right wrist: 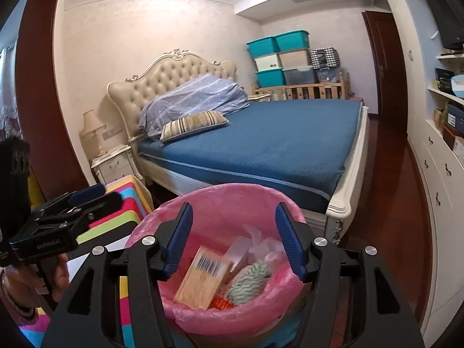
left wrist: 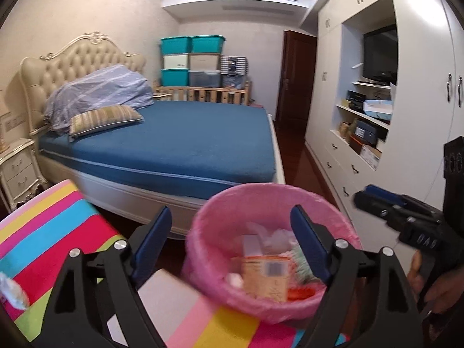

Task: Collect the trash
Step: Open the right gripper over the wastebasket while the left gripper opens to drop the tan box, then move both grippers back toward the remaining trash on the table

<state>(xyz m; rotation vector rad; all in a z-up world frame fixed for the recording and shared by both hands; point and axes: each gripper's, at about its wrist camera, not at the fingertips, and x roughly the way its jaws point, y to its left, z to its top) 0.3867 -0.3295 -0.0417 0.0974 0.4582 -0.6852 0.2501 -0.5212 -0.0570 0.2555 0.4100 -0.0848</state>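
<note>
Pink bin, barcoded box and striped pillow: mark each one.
Pink bin [right wrist: 220, 317], right wrist view, on the front of its lined rim.
Barcoded box [right wrist: 200, 279], right wrist view, on its tan face below the barcode.
Striped pillow [left wrist: 105, 119], left wrist view, on the middle of its top.

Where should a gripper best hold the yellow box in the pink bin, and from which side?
Probably the raised barcode end of the yellow box, from above. The box leans tilted in the bin, with that end highest and free; the lower end sits deep among other trash, near the bin wall.
</note>
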